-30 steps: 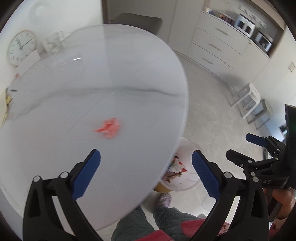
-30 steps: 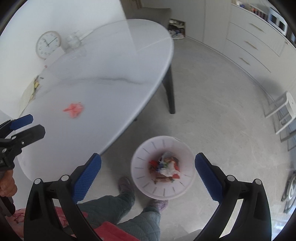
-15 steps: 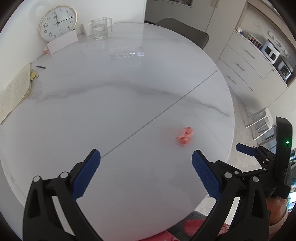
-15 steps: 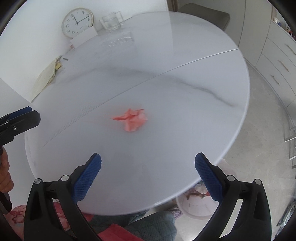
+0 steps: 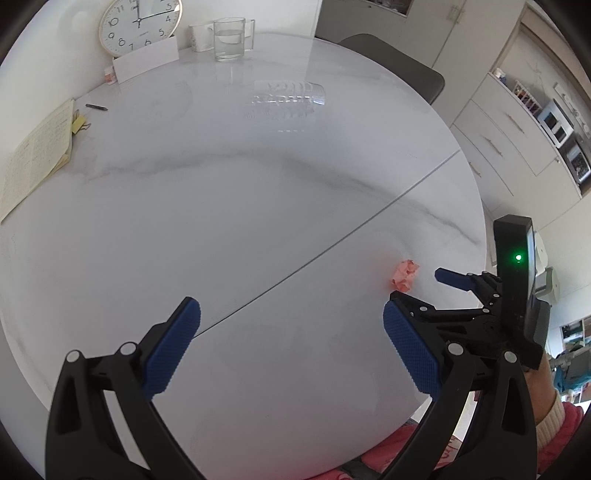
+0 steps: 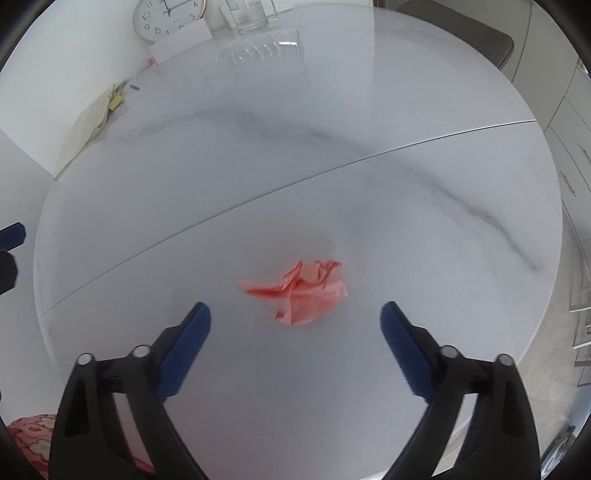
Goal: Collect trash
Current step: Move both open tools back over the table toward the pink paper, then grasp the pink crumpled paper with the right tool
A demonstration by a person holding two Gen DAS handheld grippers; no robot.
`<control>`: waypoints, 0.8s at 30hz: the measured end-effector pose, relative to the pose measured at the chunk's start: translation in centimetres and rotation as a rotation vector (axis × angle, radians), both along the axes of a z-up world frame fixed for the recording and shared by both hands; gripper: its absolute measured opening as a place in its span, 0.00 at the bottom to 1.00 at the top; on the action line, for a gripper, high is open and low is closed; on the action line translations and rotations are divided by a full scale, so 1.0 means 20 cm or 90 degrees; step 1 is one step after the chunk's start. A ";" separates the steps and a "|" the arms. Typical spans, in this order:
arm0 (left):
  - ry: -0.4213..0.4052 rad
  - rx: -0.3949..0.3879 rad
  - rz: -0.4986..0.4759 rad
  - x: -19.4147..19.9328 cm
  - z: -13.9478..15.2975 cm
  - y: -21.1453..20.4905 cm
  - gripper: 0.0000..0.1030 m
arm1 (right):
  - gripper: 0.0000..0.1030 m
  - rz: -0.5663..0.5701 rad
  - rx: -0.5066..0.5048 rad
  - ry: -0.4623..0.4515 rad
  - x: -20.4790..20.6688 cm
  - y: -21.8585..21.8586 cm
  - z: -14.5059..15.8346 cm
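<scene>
A crumpled pink paper (image 6: 301,290) lies on the round white marble table (image 6: 406,221), near its front right edge. My right gripper (image 6: 295,312) is open and empty, its blue pads on either side of the paper and just short of it. The paper also shows in the left wrist view (image 5: 405,275), right beside the right gripper (image 5: 424,286). My left gripper (image 5: 291,317) is open and empty over the front of the table (image 5: 258,206), left of the paper. The trash bin is out of view.
At the table's far side stand a clock (image 5: 138,22), a white card (image 5: 146,62), a glass of water (image 5: 229,38) and a mug (image 5: 199,37). A notebook (image 5: 33,155) and a pen (image 5: 96,107) lie at the left. A chair (image 5: 395,59) stands behind; cabinets (image 5: 517,129) are at the right.
Both grippers swung from the floor bin up over the table. The right gripper has closed in on the pink paper, which now sits between its open fingers.
</scene>
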State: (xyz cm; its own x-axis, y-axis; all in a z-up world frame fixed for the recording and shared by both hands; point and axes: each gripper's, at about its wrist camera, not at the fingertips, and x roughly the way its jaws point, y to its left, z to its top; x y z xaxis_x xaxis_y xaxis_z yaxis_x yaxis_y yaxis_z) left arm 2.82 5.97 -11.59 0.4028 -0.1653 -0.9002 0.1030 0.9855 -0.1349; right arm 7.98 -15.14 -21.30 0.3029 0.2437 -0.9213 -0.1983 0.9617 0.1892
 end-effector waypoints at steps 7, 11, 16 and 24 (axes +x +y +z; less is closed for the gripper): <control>0.004 0.006 0.031 0.06 0.00 0.03 0.92 | 0.61 0.050 -0.045 0.007 0.05 0.03 -0.04; 0.012 0.002 0.038 0.12 -0.02 0.04 0.92 | 0.43 0.074 -0.061 0.003 0.04 0.04 -0.03; 0.011 0.009 0.027 0.19 -0.04 0.04 0.92 | 0.41 0.070 -0.040 0.012 0.05 0.01 -0.02; -0.030 0.023 -0.071 0.46 -0.06 0.01 0.92 | 0.41 0.042 0.016 0.006 0.16 -0.03 0.11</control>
State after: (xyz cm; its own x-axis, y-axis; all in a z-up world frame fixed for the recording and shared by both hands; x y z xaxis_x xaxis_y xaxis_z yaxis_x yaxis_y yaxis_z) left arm 12.03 6.16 -12.87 0.4253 -0.1791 -0.8872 0.2182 0.9716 -0.0915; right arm 11.26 -15.72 -19.11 0.2767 0.2862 -0.9173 -0.2587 0.9416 0.2157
